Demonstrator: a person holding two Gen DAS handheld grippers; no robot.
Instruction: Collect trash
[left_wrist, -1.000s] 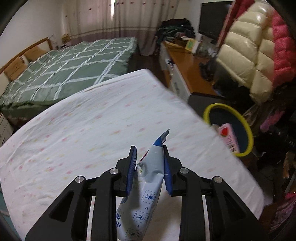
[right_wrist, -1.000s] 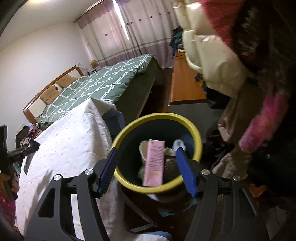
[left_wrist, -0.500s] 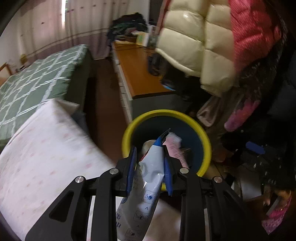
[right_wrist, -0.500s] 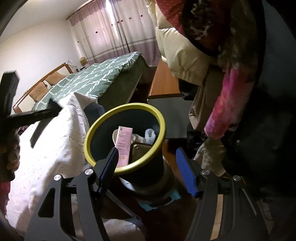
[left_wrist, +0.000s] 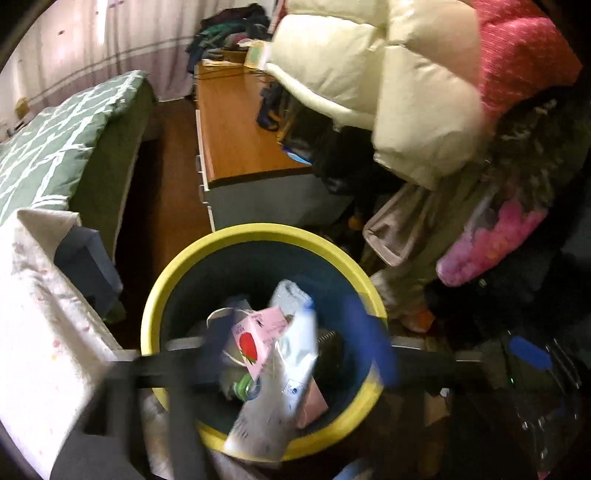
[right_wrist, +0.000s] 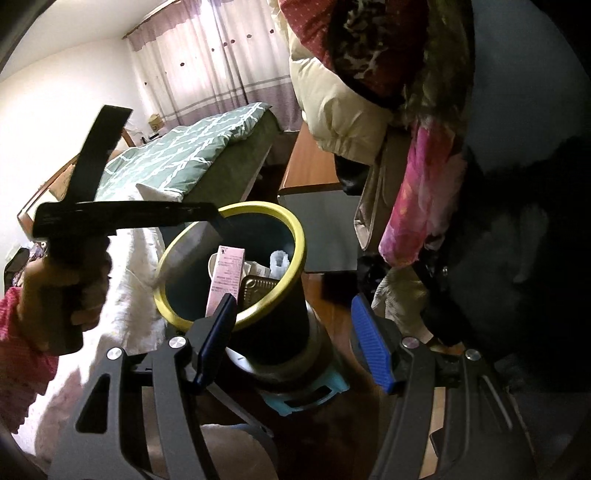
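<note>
The trash bin (left_wrist: 258, 230), dark with a yellow rim, stands on the floor beside the bed and holds a pink carton (left_wrist: 255, 339) and other rubbish. My left gripper (left_wrist: 291, 343) hangs right over it, blurred, its jaws opening. The white and blue wrapper (left_wrist: 280, 387) is loose between the fingers, dropping over the bin's near rim. In the right wrist view the bin (right_wrist: 295, 229) shows with the pink carton (right_wrist: 225, 280), and a hand (right_wrist: 62, 288) holds the left gripper above it. My right gripper (right_wrist: 293, 339) is open and empty, just in front of the bin.
A white flowered sheet (left_wrist: 37, 350) lies left of the bin. A bed with a green quilt (left_wrist: 55, 147) is behind it. A wooden desk (left_wrist: 236, 129) and hanging coats (left_wrist: 388, 92) crowd the right. The bin stands on a light blue base (right_wrist: 306, 398).
My left gripper swung from over the white sheet to above the bin, then its jaws spread and let go of the wrapper. In the right wrist view the bin has slid left.
</note>
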